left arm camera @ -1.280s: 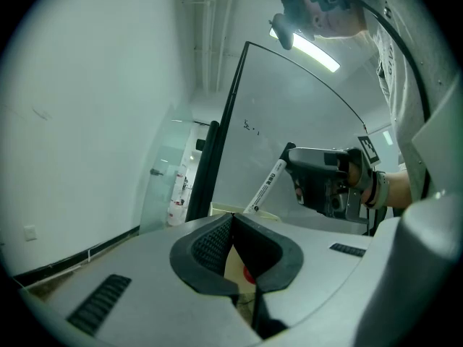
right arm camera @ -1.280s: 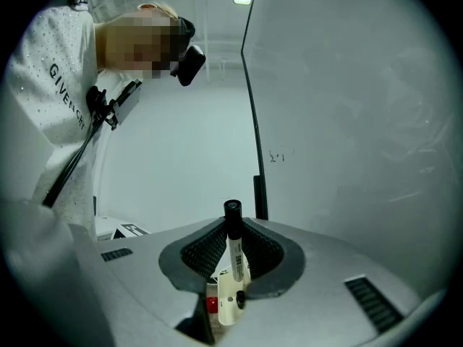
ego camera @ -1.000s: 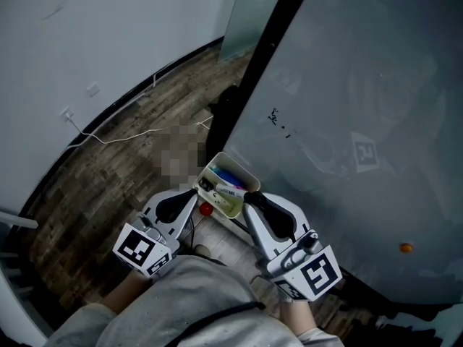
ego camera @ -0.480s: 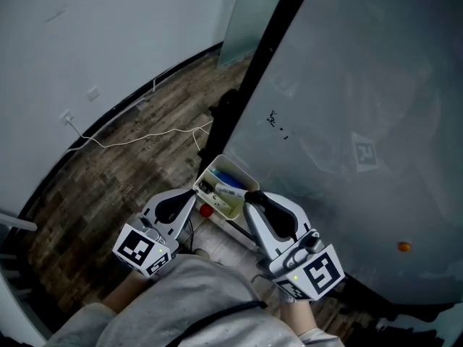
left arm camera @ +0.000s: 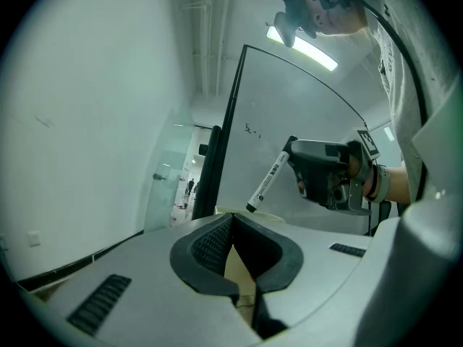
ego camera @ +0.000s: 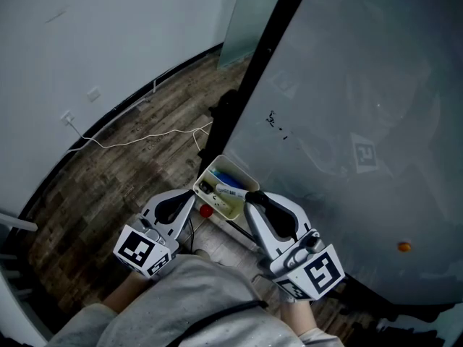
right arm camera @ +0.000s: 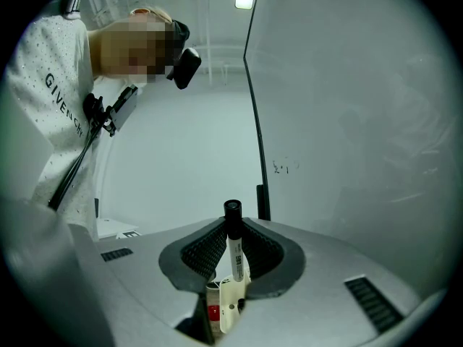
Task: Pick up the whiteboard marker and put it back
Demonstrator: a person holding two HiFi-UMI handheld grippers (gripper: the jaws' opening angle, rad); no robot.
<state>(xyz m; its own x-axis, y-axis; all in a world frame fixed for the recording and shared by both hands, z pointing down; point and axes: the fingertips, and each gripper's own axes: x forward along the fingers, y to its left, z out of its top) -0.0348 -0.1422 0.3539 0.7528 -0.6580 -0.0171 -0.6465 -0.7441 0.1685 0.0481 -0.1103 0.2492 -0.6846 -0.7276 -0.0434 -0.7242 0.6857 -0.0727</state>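
Whiteboard [ego camera: 362, 85] backdrop; marker [right arm camera: 234, 255] pinched in right tool [right arm camera: 231, 226] (cap outward), near tray [ego camera: 249, 175].

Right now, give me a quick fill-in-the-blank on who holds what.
1. Of the left gripper and the right gripper, the whiteboard marker is clamped in the ___ one.
2. The other gripper's jaws are ___, with nothing between them.
3. The marker's cap is ___ in colour.
Missing words: right; shut; black.
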